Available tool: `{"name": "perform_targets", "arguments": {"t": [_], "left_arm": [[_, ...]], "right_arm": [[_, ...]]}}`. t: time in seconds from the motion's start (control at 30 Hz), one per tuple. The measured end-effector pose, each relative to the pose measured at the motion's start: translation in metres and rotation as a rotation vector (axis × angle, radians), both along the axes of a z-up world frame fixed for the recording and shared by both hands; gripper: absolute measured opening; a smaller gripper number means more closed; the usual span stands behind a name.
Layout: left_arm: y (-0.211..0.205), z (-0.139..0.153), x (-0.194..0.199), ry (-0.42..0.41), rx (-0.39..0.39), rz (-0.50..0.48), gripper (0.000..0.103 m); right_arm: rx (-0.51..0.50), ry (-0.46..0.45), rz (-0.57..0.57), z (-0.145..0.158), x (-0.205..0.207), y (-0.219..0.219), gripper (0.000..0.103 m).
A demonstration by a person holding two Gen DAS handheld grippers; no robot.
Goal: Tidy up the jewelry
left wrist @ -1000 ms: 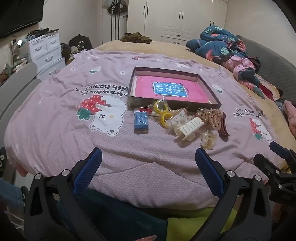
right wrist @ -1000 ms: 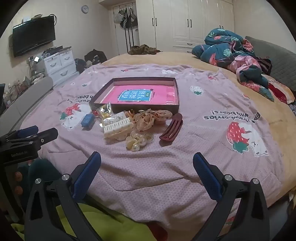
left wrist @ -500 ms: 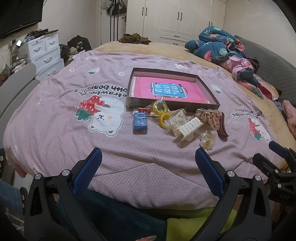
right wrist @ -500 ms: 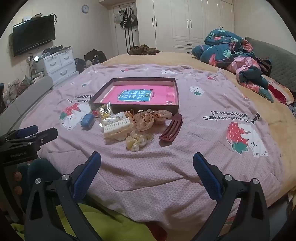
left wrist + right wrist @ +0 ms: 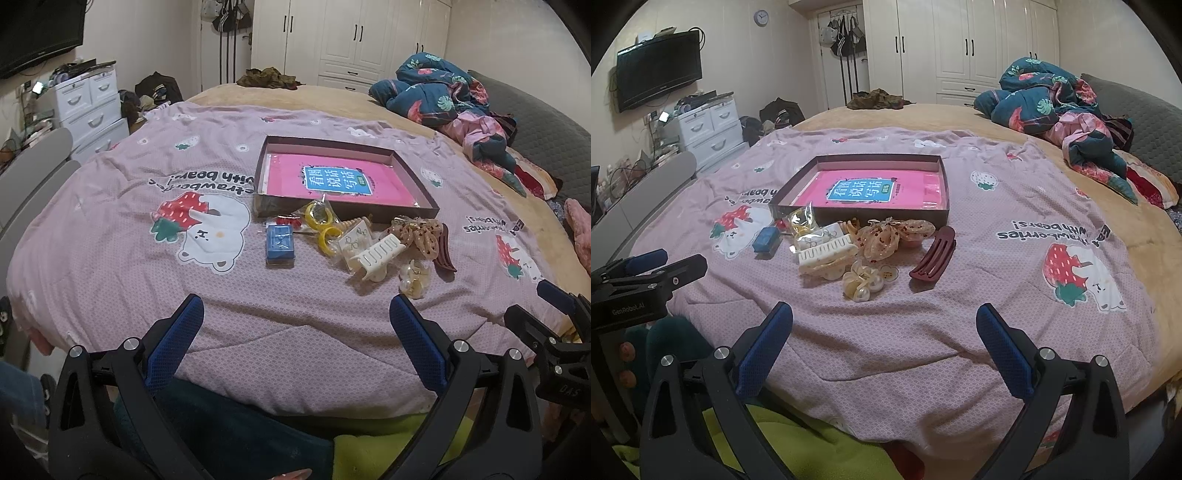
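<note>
A shallow dark box point(image 5: 415, 178) point(image 5: 945, 184) with a pink book inside lies on the pink quilt. In front of it sits a cluster: a blue case point(image 5: 279, 244) point(image 5: 765, 238), yellow rings in a bag point(image 5: 322, 221), a cream claw clip point(image 5: 376, 256) point(image 5: 827, 254), amber clips point(image 5: 417, 232) point(image 5: 886, 236), a dark red clip point(image 5: 444, 251) point(image 5: 932, 260) and a pearl flower clip point(image 5: 415, 278) point(image 5: 862, 282). My left gripper point(image 5: 295, 325) and right gripper point(image 5: 884, 323) both hang open near the quilt's front edge, short of the cluster, holding nothing.
Crumpled blue and pink bedding point(image 5: 454, 99) lies at the far right of the bed. White drawers point(image 5: 92, 107) and a wall television point(image 5: 659, 70) stand at the left. White wardrobes point(image 5: 960, 48) line the back wall. Green fabric point(image 5: 798, 443) shows below the grippers.
Both views have shifted only slightly; the left wrist view has drifted a little so the cluster sits marginally lower. No object has moved, and both grippers remain open.
</note>
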State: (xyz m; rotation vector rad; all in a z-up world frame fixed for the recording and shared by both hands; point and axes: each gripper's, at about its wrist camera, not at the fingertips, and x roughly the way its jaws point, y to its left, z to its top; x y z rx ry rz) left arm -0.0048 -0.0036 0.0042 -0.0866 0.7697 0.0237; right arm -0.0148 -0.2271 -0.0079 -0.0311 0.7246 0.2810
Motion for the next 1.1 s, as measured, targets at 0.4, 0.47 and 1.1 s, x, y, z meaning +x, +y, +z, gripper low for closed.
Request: {"name": "perform_targets", "arguments": {"t": [0.4, 0.47, 1.1], "left_arm": [[0.001, 0.0004, 0.0007, -0.001, 0.0, 0.003, 0.094], [0.0014, 0.0002, 0.0009, -0.002, 0.0, 0.003, 0.094], [0.0019, 0.0054, 0.0021, -0.012, -0.002, 0.0, 0.094]], "right_arm": [[0.0, 0.0, 0.002, -0.0002, -0.0004, -0.0006, 0.099], [0.001, -0.001, 0.002, 0.0001, -0.0004, 0.0, 0.099], [0.019, 0.009, 0.006, -0.0017, 0.0048, 0.0002, 0.099]]}}
